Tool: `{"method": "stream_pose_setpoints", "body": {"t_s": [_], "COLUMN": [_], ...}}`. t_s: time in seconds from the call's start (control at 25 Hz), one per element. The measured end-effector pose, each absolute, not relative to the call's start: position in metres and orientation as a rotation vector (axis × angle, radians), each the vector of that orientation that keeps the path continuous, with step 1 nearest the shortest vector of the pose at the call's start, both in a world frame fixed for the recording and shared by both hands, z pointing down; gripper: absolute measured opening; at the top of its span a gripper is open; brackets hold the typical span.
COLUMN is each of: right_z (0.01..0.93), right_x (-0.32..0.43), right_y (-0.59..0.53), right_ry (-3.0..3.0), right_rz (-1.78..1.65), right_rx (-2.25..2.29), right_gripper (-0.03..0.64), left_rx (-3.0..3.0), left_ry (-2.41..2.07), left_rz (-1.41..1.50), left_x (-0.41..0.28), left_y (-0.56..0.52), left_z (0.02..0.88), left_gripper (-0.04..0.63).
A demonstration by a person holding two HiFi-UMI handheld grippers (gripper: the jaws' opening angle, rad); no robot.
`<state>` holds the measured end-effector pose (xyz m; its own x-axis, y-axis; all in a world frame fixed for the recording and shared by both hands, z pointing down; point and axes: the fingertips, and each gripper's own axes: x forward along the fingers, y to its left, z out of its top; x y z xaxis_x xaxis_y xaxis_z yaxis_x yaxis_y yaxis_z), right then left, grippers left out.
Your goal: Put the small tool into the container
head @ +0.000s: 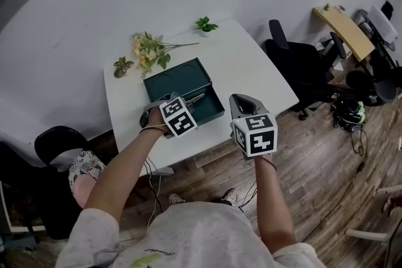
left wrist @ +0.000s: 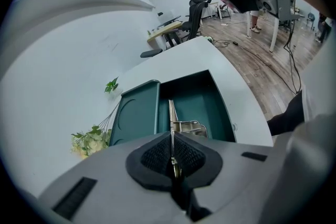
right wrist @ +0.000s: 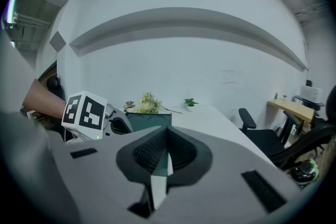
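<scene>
**Tool held over the open green box**

Nearest the camera, the person's two bare forearms reach out over the front edge of a white table [head: 251, 66]. The left gripper [left wrist: 171, 139] is tilted down, and its ribbed black pads are pressed together on a thin metal small tool [left wrist: 184, 126]. The tool is gripped by its near end. Its far end, a bright metal piece, sticks out past the jaws over the open compartment of the dark green container [left wrist: 202, 94]. Whether that end touches the bottom cannot be told.

The right gripper [right wrist: 167, 131] hovers just right of the container, near the table's front edge. Its pads meet at the tips with nothing between them. Its own view looks across at the left gripper's marker cube and the box behind it.

The container sits toward the left of the table, with a flat green section beside the deeper compartment. Beyond it lie a bunch of pale flowers [head: 147, 50] and, nearer the wall, a small potted plant [head: 205, 25]. Further right stand a black office chair [head: 295, 63] and a wooden desk [head: 344, 28] on a wood floor [head: 314, 160].
</scene>
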<state>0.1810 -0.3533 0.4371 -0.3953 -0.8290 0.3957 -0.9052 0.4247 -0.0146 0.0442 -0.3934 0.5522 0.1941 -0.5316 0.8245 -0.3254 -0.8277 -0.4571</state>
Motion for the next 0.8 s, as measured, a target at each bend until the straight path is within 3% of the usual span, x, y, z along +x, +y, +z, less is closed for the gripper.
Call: {"method": "stream_pose_setpoints", "body": {"t_s": [0.8], "right_z": [0.4441], "right_x": [0.1891], "right_y": [-0.3564], "right_ry": [-2.342], "right_rz": [0.356], "right_rx": [1.512], "right_gripper": [0.005], "left_rx": [-2.355], "left_ry": [0.821], "left_rz": [-1.682], "left_x": [0.0517], "left_y": [-0.3971], "left_z": [0.5609], "left_gripper": [0.015]}}
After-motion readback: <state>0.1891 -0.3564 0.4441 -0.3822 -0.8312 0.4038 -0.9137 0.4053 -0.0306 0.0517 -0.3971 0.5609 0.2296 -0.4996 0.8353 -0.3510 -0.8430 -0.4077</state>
